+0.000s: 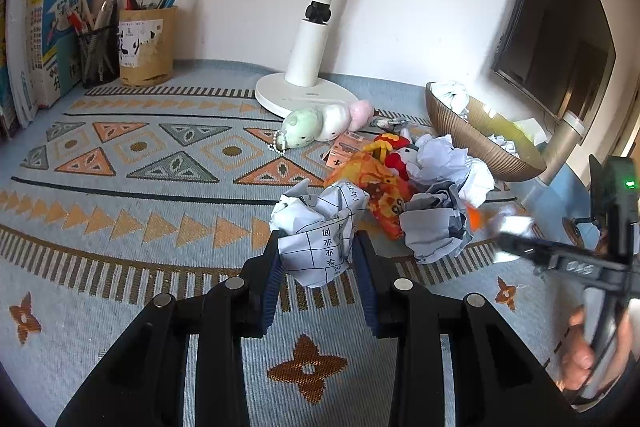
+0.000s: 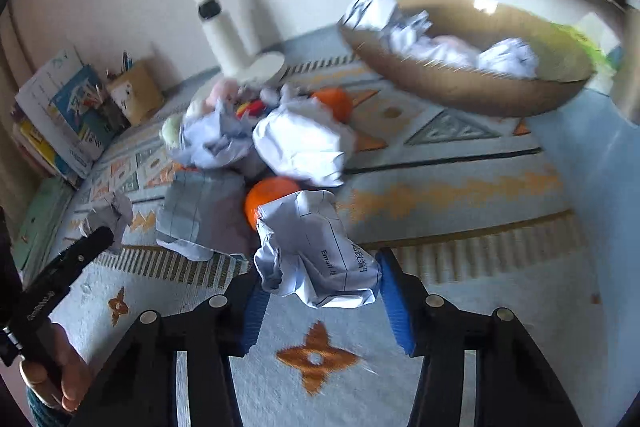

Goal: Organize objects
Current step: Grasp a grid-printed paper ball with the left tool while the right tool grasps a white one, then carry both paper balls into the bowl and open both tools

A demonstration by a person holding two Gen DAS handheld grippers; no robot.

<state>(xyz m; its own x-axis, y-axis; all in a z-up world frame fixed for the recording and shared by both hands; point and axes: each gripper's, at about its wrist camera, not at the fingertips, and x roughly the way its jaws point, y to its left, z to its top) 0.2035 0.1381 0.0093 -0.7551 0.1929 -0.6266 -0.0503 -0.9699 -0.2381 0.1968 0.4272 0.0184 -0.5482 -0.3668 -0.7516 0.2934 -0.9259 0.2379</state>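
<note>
Crumpled paper balls [image 1: 320,231] [image 2: 316,251] sit gripped in both fingers, left [image 1: 318,255] and right [image 2: 320,279]; next, carrying them to the basket [image 2: 460,83] at the desk's far right.

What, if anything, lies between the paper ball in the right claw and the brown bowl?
Nothing visible blocks it. The right claw grips a crumpled paper ball; only open patterned cloth lies toward the brown bowl. The paper pile sits off to the side.

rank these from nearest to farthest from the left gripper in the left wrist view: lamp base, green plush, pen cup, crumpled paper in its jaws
1. crumpled paper, between the left gripper pads
2. green plush, ahead, mid-mat
3. lamp base, just behind the plush
4. pen cup, far back left by the wall
</note>
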